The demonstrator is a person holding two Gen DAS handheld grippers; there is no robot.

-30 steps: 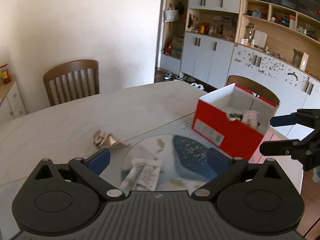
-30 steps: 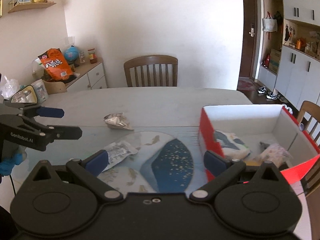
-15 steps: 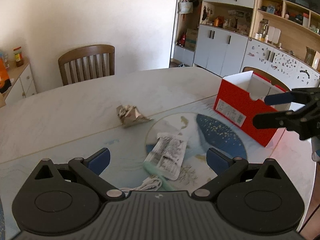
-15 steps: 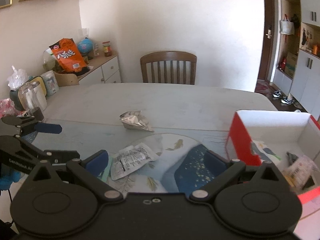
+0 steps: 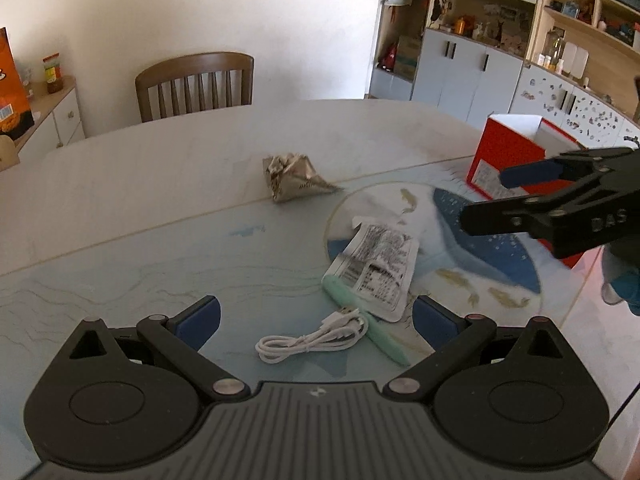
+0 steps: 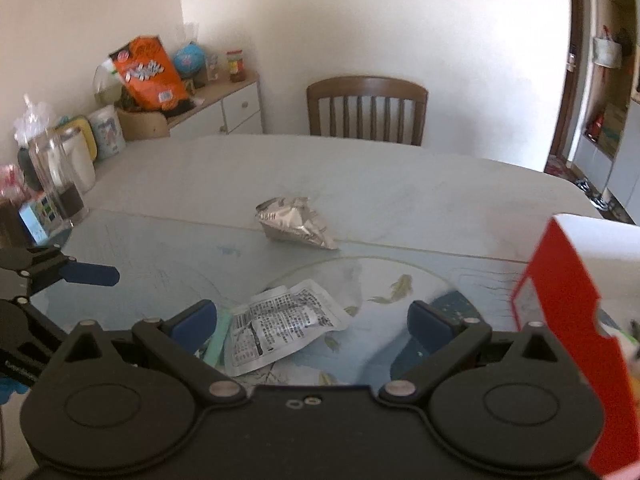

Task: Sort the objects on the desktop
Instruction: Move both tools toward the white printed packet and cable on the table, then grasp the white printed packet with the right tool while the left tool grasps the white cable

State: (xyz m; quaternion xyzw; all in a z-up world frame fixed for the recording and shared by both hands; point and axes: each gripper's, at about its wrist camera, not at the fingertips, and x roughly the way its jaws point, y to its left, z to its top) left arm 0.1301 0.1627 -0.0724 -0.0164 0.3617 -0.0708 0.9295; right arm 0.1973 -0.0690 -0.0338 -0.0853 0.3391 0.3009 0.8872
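Note:
A flat printed sachet (image 5: 376,267) (image 6: 280,326) lies on the glass table mat, with a mint-green pen (image 5: 362,320) partly under it and a coiled white USB cable (image 5: 312,340) beside the pen. Farther back sits a crumpled foil wrapper (image 5: 294,178) (image 6: 294,222). A red box (image 5: 516,160) (image 6: 568,316) with a white inside stands at the right. My left gripper (image 5: 316,318) is open just short of the cable, holding nothing. My right gripper (image 6: 312,322) is open above the sachet, empty; in the left wrist view it hangs in front of the box (image 5: 516,196).
A wooden chair (image 5: 196,84) (image 6: 366,110) stands at the far side of the table. A sideboard (image 6: 224,108) at the left carries an orange snack bag (image 6: 150,74), jars and cups. A glass jar (image 6: 60,176) and a small carton stand on the table's left edge. Cabinets line the right wall.
Both grippers have pulled back and swung left from the red box toward the sachet; the cable and pen have come into the left wrist view. Both stay open and empty.

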